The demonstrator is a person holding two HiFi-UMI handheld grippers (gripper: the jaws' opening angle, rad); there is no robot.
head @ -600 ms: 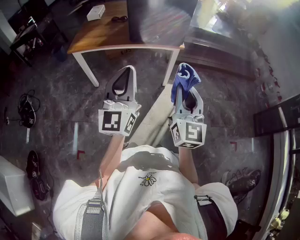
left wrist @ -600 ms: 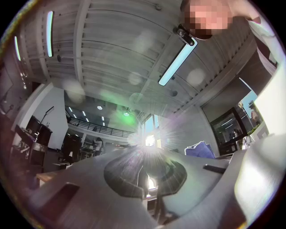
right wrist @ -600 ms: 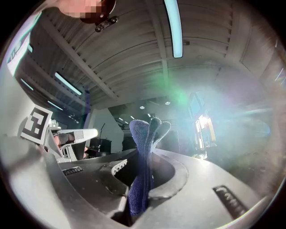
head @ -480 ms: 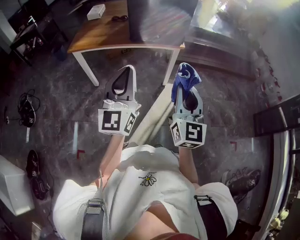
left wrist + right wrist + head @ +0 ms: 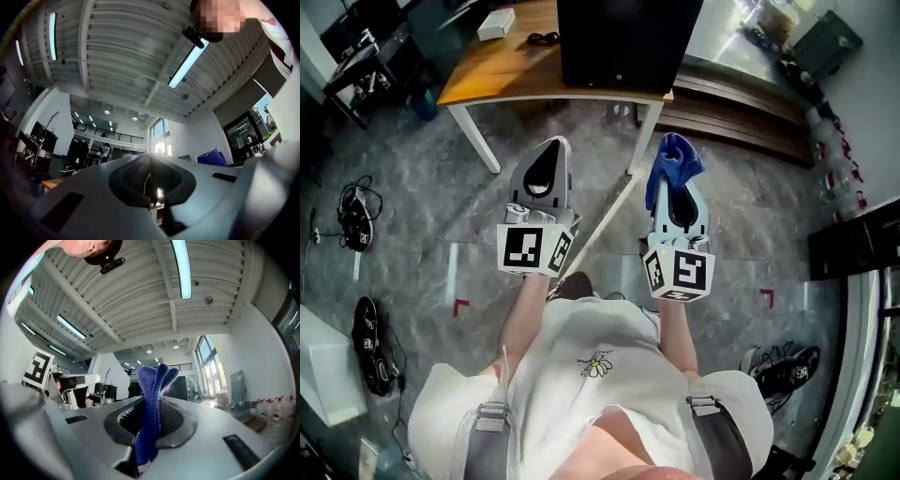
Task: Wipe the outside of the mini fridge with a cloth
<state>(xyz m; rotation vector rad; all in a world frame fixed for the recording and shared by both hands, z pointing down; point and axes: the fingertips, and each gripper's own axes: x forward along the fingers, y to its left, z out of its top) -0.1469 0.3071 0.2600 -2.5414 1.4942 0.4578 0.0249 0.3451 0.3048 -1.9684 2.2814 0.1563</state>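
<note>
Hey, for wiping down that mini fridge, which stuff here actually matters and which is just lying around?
For the job: mini fridge on the wooden table; blue cloth, clamped in the right claw.
Lying about: white box and sunglasses on the table; black shoes and sneakers on the floor.

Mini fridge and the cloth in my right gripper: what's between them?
In the head view, only the wooden table's front edge, a white leg and grey floor lie between the blue cloth, clamped in the right gripper, and the black mini fridge.
</note>
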